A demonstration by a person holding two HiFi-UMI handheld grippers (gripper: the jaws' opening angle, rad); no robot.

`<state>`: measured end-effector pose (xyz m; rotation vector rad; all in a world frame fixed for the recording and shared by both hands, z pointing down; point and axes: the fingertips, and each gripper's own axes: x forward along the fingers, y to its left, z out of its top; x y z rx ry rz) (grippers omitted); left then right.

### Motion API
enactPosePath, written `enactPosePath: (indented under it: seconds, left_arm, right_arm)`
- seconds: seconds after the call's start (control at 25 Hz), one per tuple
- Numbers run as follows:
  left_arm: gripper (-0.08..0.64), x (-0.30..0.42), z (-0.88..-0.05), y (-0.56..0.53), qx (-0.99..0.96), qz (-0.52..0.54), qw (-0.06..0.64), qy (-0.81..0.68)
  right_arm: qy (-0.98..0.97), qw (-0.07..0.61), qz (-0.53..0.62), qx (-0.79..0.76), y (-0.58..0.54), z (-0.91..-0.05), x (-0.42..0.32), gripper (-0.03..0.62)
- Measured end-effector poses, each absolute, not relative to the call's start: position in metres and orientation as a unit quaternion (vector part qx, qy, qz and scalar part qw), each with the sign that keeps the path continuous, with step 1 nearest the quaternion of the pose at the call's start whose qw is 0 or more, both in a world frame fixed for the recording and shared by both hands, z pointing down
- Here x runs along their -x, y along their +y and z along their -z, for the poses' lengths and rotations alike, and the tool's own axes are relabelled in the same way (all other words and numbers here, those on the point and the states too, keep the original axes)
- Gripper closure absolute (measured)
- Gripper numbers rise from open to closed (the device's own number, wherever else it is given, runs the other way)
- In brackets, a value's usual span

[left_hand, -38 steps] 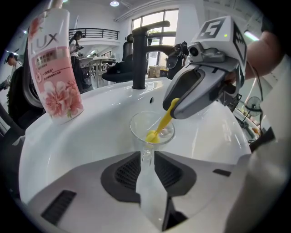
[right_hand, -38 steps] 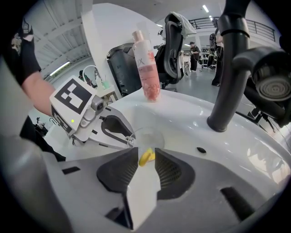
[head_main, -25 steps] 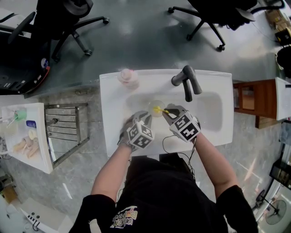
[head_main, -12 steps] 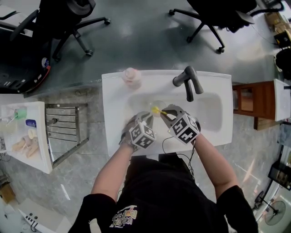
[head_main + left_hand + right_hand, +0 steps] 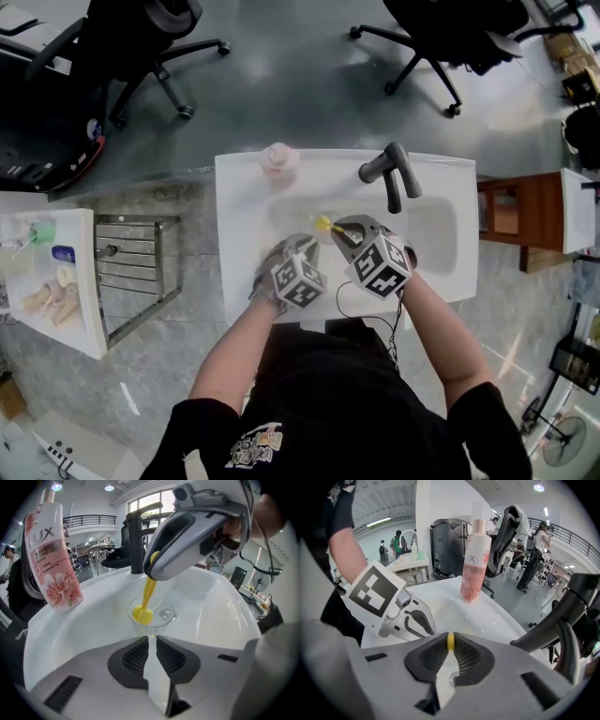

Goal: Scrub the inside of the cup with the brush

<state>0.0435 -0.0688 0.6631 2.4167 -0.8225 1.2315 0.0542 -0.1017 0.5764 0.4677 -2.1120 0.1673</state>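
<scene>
A clear stemmed glass cup [image 5: 159,614] is tilted over the white sink basin [image 5: 441,230]. My left gripper [image 5: 151,641] is shut on its thin stem. A yellow brush [image 5: 145,603] reaches down into the bowl, its head resting against the inner wall. My right gripper [image 5: 450,649] is shut on the brush's yellow handle [image 5: 450,641], just above and to the right of the cup. In the head view both grippers meet at the basin's near left, left gripper [image 5: 302,247] beside right gripper [image 5: 341,231], with the yellow brush [image 5: 324,225] between them.
A pink soap bottle [image 5: 279,161] stands on the sink's back rim. The dark faucet [image 5: 389,174] arches over the basin to the right of the cup. A metal rack [image 5: 131,272] lies left of the sink and a wooden stool [image 5: 520,211] to the right.
My right gripper has rolled a little and lifted slightly with the brush still in the cup. The left gripper and cup have stayed put.
</scene>
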Motion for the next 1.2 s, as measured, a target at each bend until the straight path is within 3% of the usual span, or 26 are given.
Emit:
enactPosePath:
  seconds: [1.2]
  left_arm:
    - [0.512, -0.042, -0.663, -0.071, -0.842, -0.427, 0.150, -0.294]
  right_arm:
    - [-0.840, 0.481, -0.112, -0.224, -0.083, -0.563, -0.097, 0.555]
